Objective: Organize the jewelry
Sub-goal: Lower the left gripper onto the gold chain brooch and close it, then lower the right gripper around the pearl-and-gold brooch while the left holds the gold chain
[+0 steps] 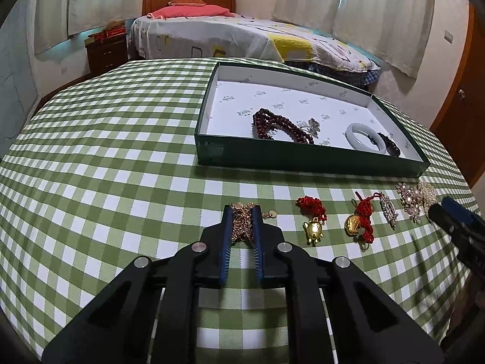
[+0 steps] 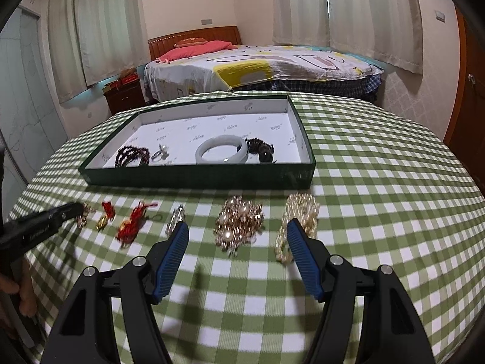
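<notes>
My left gripper [image 1: 242, 212] is shut on a bunched gold chain [image 1: 242, 223] that lies on the checked cloth. To its right lie a red cord with a gold turtle charm [image 1: 313, 230], a red cord with a gold ingot [image 1: 359, 221] and a silver clip [image 1: 389, 210]. My right gripper [image 2: 237, 226] stands open just above the cloth, its blue pads on either side of a pearl and gold brooch [image 2: 239, 224] without touching it. A pearl necklace [image 2: 300, 215] lies by its right finger. The green box [image 2: 197, 176] holds dark red beads [image 2: 133, 156], a white bangle [image 2: 221, 151] and a dark bracelet [image 2: 260, 148].
The round table [image 1: 91, 166] wears a green checked cloth and drops away at left and right. A small silver brooch [image 1: 313, 127] also lies in the box. A bed [image 1: 242, 36] and a nightstand [image 1: 106, 51] stand beyond. A hand [image 2: 18, 291] grips the left tool.
</notes>
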`<state>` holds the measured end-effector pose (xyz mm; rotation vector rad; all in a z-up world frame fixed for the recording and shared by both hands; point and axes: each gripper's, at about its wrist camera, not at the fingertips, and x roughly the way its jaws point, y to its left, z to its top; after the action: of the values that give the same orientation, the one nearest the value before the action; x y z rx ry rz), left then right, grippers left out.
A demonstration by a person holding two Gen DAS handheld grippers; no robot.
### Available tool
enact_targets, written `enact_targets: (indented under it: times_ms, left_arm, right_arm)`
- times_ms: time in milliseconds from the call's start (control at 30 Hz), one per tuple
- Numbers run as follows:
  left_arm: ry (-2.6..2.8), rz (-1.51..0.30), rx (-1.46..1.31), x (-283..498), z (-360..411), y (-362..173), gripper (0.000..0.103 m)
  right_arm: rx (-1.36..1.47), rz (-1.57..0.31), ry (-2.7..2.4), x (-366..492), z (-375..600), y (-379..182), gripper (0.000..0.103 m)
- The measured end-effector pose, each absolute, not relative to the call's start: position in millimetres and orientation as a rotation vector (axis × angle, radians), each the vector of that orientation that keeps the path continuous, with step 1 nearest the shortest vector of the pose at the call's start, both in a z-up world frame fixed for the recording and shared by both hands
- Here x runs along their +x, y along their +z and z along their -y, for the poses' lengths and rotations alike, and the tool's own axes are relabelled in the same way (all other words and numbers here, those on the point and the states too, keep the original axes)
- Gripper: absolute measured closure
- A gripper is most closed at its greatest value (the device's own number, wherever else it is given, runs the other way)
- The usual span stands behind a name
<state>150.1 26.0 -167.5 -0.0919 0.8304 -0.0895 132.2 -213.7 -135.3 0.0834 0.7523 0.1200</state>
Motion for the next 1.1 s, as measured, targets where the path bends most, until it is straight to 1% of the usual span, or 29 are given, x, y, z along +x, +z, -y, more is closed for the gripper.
enact_targets:
  times_ms: [300,567,667,733,800,867,1100]
  left_arm:
    - [-0.09,-0.831,-0.094,150,-27,-168,0.09]
    - [-0.09,-0.831,-0.093,150,-27,-168,0.09]
    - [-0.09,-0.83,-0.094,150,-27,-168,0.09]
    - [-0.09,-0.83,-0.093,151,-27,-168,0.09]
    - [-0.09,-0.83,-0.094,151,-27,-168,0.09]
    - [-0.09,-0.83,-0.094,150,-27,-168,0.09]
    - [-0.09,-0.83,-0.094,150,-27,-168,0.09]
  right_arm:
    - [0.087,-0.819,0.114,166,211,-140,0.037]
    - [0.092,-0.887,0.112,177,210,-151,0.038]
    - [0.088,-0.905,0.114,179,209,-154,0.046]
    - [0.081,-0.908,0.117,179,208,-154,0.05]
    - [0.071,-0.909,0.122,177,206,-155,0.057]
    - [0.057,-0.907,0.125,175,204,-154,0.062]
    - [0.054,-0.882,0.137,166,204,-153,0.066]
